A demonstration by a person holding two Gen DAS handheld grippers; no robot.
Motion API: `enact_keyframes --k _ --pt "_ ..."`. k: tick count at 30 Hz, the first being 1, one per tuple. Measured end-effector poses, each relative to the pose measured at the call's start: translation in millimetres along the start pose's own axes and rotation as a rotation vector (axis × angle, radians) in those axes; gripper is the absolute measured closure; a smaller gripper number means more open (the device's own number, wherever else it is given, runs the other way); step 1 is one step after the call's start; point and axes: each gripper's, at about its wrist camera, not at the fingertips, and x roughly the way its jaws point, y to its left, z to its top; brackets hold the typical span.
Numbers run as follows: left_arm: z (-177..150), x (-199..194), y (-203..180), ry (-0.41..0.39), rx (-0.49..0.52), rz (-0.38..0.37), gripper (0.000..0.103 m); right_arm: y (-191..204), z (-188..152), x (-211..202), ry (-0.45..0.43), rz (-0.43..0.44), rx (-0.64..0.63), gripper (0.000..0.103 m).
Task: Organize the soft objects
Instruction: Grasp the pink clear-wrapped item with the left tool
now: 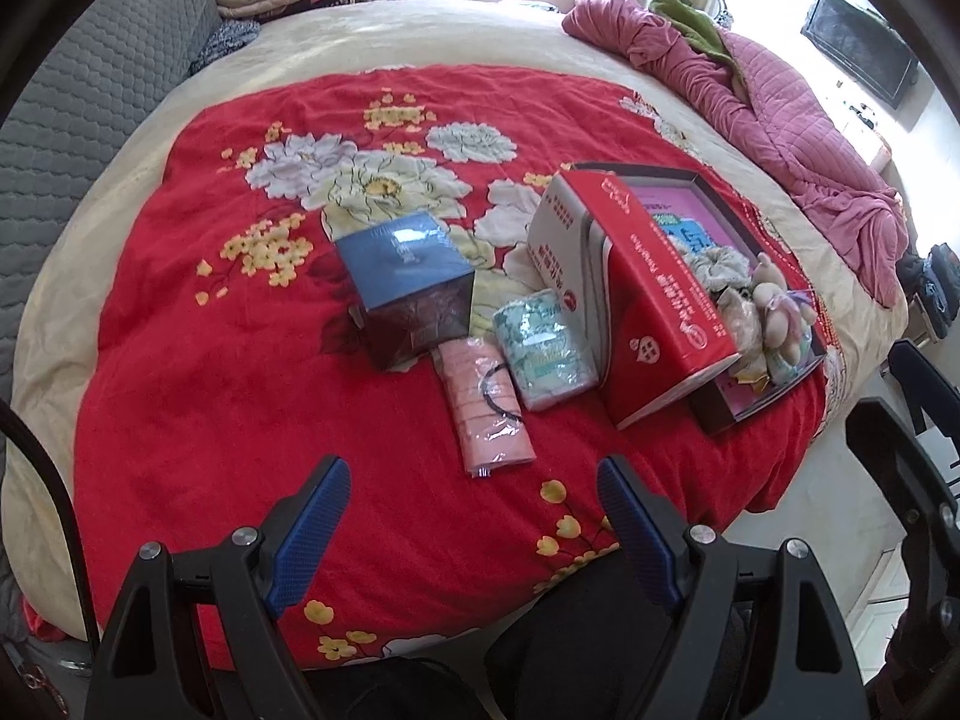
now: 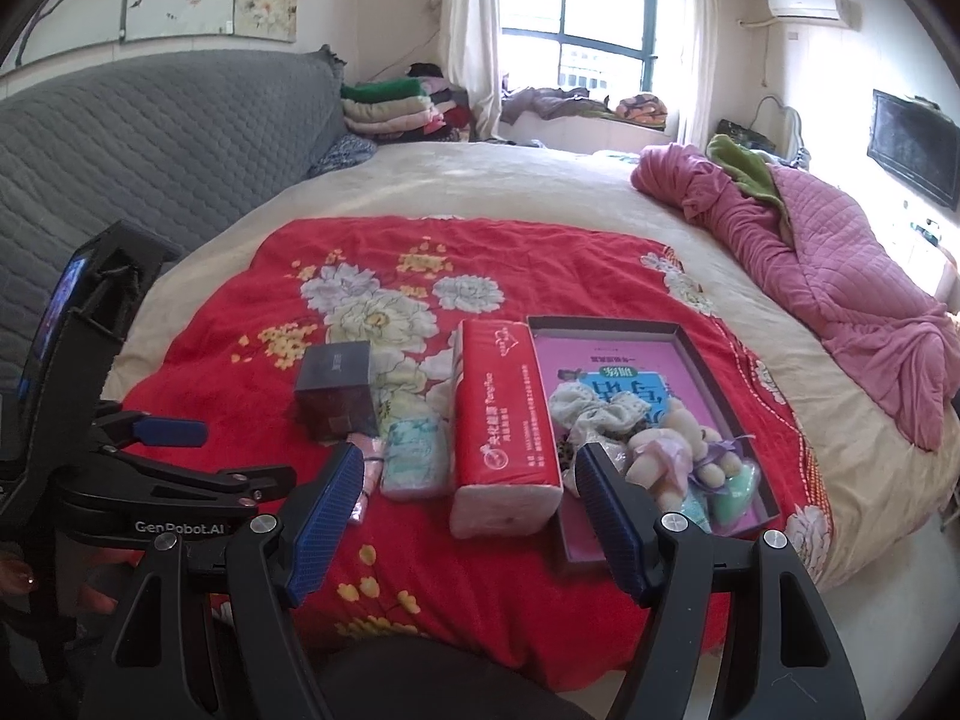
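Note:
On the red floral blanket lie a pink packet of hair ties, a green-white tissue pack, a red tissue pack and a dark box. A shallow tray with a pink liner holds a scrunchie, a plush doll and other soft items. My left gripper is open and empty, near the pink packet. My right gripper is open and empty, in front of the red tissue pack. The left gripper body shows at the left of the right wrist view.
A crumpled pink quilt lies on the bed's right side. A grey quilted headboard is at left, folded blankets behind it. A TV hangs on the right wall. The bed's edge is close to me.

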Motion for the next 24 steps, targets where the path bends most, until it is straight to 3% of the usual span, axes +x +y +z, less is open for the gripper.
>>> enact_keyframes --k 10,19,24 --pt "-5 44 4 0.078 -0.03 -0.029 0.019 0 -10 19 0.039 0.012 0.006 0.029" --pt "11 97 -1 0.164 -0.041 -0.032 0.019 -6 -19 43 0.091 0.013 0.011 0.029" --pt "16 117 0 0.19 -0.044 -0.002 0.019 -9 -21 56 0.116 0.006 0.012 0.029"
